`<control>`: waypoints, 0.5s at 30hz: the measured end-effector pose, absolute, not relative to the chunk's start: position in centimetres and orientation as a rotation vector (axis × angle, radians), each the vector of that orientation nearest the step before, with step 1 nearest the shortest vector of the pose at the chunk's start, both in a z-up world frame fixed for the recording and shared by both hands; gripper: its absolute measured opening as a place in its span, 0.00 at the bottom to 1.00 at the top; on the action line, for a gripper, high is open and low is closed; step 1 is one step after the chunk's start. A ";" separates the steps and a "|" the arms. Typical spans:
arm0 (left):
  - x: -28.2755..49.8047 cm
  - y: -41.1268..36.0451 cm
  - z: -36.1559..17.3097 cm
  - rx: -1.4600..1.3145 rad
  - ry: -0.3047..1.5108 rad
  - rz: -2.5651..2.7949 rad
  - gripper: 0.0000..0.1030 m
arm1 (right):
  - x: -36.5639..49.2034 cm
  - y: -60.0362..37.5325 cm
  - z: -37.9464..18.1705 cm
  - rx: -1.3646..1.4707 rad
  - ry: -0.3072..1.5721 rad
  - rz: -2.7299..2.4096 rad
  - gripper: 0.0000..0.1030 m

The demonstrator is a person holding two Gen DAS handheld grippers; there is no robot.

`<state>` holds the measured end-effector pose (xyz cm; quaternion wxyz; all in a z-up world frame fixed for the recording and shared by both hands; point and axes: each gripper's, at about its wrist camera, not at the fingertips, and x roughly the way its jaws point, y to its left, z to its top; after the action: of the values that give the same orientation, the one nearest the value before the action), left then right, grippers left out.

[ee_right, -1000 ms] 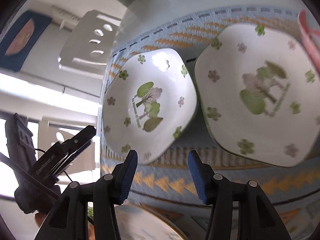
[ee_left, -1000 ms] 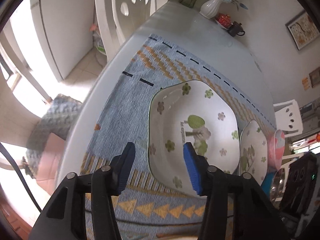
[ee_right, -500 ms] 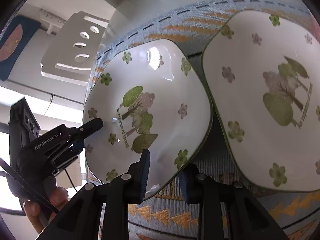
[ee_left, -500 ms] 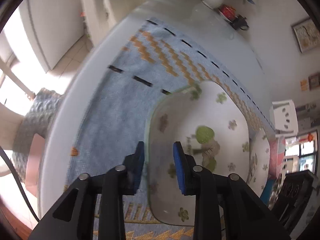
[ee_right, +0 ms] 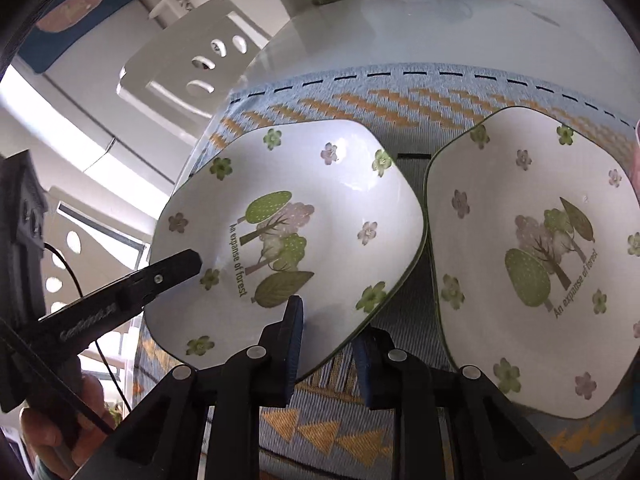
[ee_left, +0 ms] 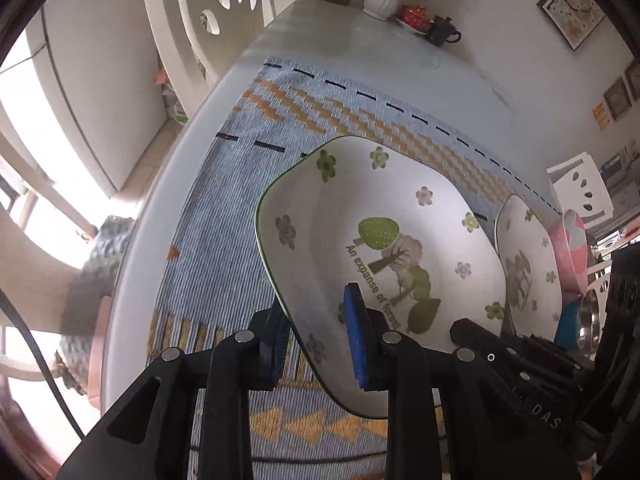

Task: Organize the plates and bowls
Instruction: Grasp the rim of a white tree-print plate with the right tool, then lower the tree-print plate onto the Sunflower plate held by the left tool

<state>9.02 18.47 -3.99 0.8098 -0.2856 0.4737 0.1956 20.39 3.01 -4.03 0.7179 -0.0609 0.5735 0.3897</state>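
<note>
While the tabletop (ee_left: 360,52) and its blue mat (ee_left: 224,216) carried everything else, nothing was stacked yet: one floral plate (ee_right: 532,248) lay flat on the mat, a pink bowl (ee_left: 574,252) beyond it. The other floral dish (ee_left: 380,248) was tilted off the mat, left gripper (ee_left: 316,344) and right gripper (ee_right: 332,356) both clamped on its rim; stacking was probably next.

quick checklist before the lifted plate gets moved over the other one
1. Left gripper clamped on the lifted white square floral plate: ok.
2. Right gripper clamped on its opposite edge: ok.
3. Plate clear of the blue woven placemat: ok, it is tilted above it.
4. Second matching floral plate lies flat and bare: ok.
5. Pink bowl beyond that plate out of the way: cannot tell.
</note>
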 end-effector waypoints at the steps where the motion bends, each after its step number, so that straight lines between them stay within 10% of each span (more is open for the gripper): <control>1: 8.5 18.2 -3.9 -0.607 1.005 0.417 0.22 | 20.2 2.7 -4.0 -0.133 1.272 0.875 0.22; 15: 0.1 12.0 -0.3 -0.586 0.953 0.440 0.22 | 14.0 -0.7 -0.1 -0.235 1.181 1.007 0.22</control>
<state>0.09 11.99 -0.31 0.8248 -0.2759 0.4482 0.2068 14.01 -0.68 -0.10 0.7076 -0.1057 0.5317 0.4532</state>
